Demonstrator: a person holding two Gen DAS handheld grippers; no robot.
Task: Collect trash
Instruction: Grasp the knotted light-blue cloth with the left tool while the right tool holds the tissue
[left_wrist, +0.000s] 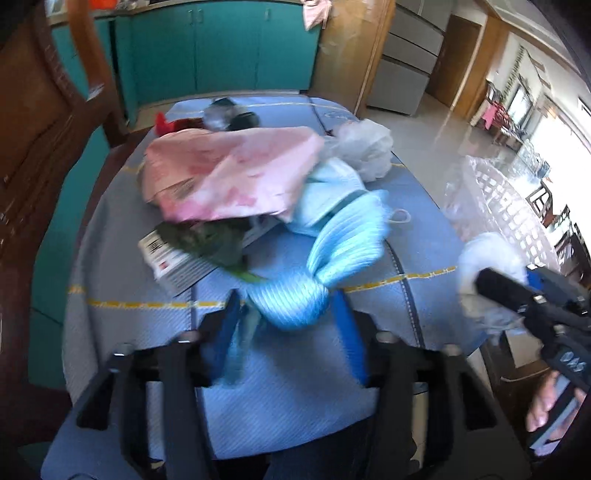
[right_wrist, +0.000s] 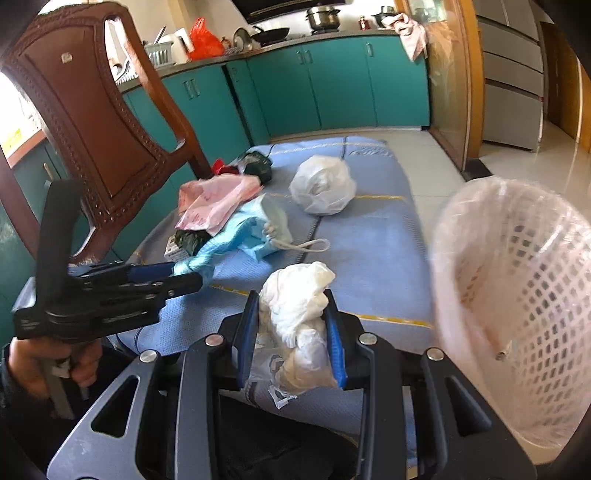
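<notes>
My left gripper (left_wrist: 288, 314) is shut on a light blue face mask (left_wrist: 332, 251), lifted from the trash pile on the blue cloth (left_wrist: 280, 406); it shows in the right wrist view (right_wrist: 192, 273) too. My right gripper (right_wrist: 291, 317) is shut on a crumpled white tissue wad (right_wrist: 295, 317), held above the cloth beside the white mesh trash basket (right_wrist: 517, 314). The pile holds a pink plastic bag (left_wrist: 229, 173), a dark green wrapper (left_wrist: 207, 240), a white printed box (left_wrist: 170, 262) and a white plastic bag (right_wrist: 321, 188).
A brown wooden chair (right_wrist: 92, 122) stands at the table's left. Teal cabinets (right_wrist: 332, 85) line the far wall. Red and dark items (right_wrist: 243, 166) lie at the cloth's far end. The basket (left_wrist: 506, 206) sits off the table's right edge.
</notes>
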